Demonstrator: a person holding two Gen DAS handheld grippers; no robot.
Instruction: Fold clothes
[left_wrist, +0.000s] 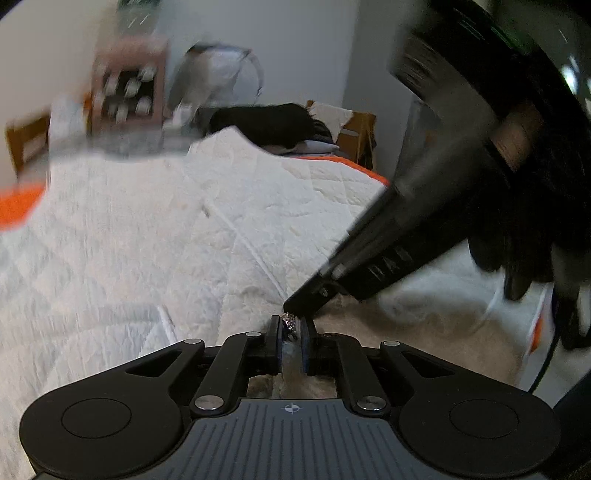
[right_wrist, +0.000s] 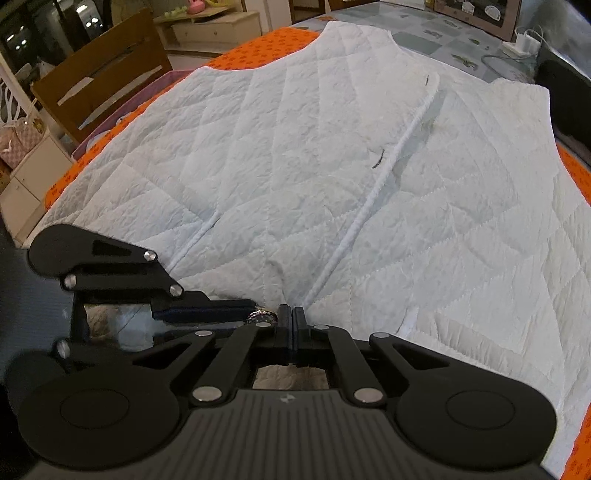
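I count one white quilted sleeveless vest, one orange flower-printed cloth under it, two black two-finger grippers, left gripper and right gripper, and one brown wooden chair far left.

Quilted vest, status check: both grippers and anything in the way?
Left gripper shut on sparkly button. Right gripper shut at front hem beside it. White quilted vest spread flat on orange cloth. Nothing in the way.
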